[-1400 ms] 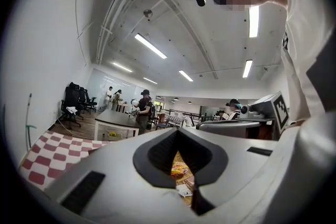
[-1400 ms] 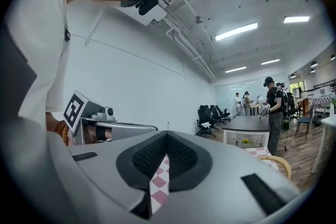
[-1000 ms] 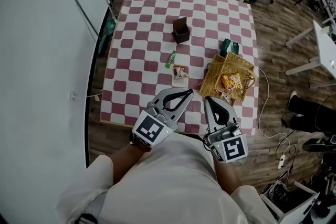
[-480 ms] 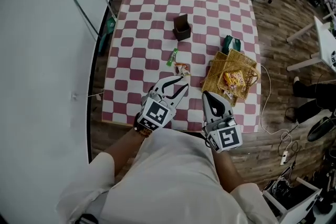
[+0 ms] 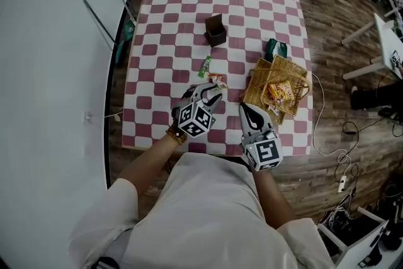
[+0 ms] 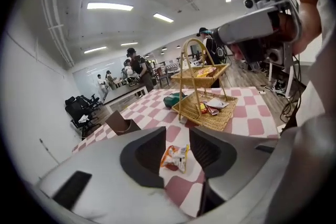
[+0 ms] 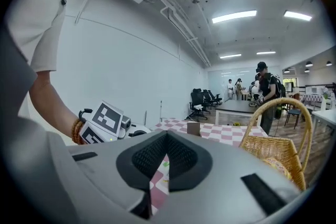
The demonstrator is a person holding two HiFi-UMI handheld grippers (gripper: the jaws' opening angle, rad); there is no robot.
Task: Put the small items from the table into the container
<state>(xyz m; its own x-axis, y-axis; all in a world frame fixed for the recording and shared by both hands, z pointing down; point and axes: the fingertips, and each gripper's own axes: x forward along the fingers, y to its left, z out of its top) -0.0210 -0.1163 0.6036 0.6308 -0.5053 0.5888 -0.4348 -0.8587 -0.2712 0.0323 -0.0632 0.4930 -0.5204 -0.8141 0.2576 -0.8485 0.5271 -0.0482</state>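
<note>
In the head view, the left gripper point(image 5: 211, 92) is held low over the checked table point(image 5: 164, 47), just short of a snack packet point(image 5: 217, 80). The packet lies near a green sachet point(image 5: 204, 66), apart from the wicker basket point(image 5: 296, 77). The right gripper point(image 5: 248, 111) is kept nearer the table edge.

In the left gripper view, the jaws are seen opening wide with nothing gripped, and the packet is framed in the gap, flat on the cloth. The gap should be kept centred on the packet. The tips are best brought down to the cloth before closing, so that the packet is pinched, not pushed.

In the right gripper view, the jaws are pressed together and empty. This gripper is best kept clear of the basket's handle.
</note>
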